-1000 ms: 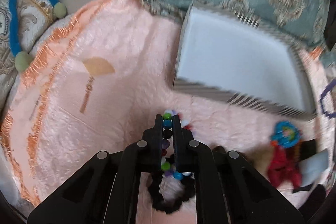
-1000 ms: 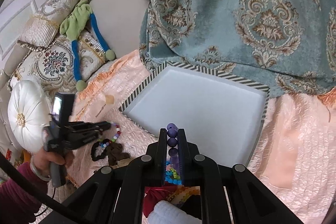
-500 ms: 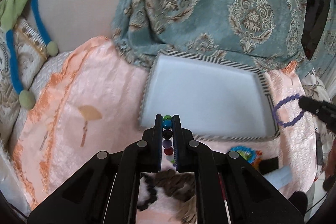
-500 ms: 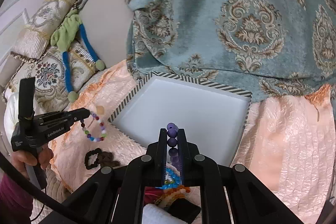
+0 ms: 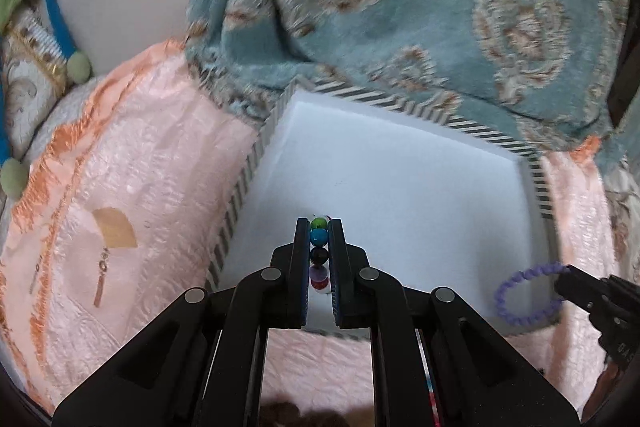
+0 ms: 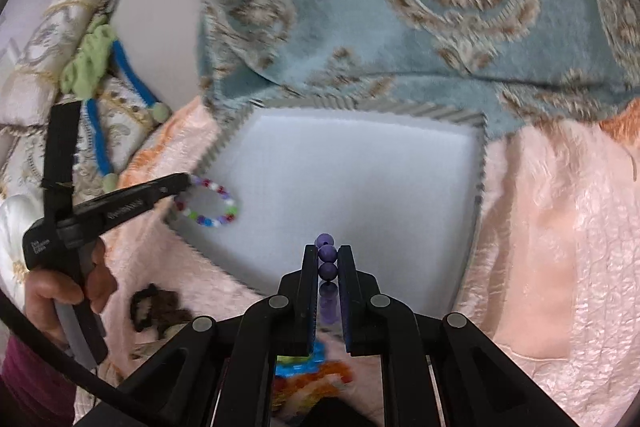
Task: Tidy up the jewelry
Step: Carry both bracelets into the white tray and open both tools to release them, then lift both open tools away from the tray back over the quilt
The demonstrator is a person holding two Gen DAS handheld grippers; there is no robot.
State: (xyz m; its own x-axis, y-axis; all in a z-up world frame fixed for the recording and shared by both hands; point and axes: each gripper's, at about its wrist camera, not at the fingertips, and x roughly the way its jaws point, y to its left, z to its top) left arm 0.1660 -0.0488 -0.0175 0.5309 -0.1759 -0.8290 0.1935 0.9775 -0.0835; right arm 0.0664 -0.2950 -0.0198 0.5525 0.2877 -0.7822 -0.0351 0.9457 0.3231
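A white tray [image 5: 400, 167] with a striped rim lies on the peach bedspread; it also shows in the right wrist view [image 6: 360, 155]. My left gripper [image 5: 319, 227] is shut on a multicoloured bead bracelet [image 5: 319, 237] and holds it above the tray's near left part. The bracelet hangs as a loop [image 6: 208, 203] in the right wrist view. My right gripper [image 6: 327, 251] is shut on a purple bead bracelet [image 6: 327, 255] above the tray's near edge. Its loop [image 5: 524, 295] hangs over the tray's right corner in the left wrist view.
A teal patterned blanket [image 5: 400, 7] lies behind the tray. Dark hair ties [image 6: 160, 311] and colourful jewelry [image 6: 308, 367] lie on the peach bedspread [image 5: 140, 187] in front of the tray. Cushions and a green and blue toy [image 6: 96, 67] sit at the left.
Both grippers have lifted their bracelets from the pile and moved forward over the tray. The multicoloured bracelet has gone from beside the tray to above its left part.
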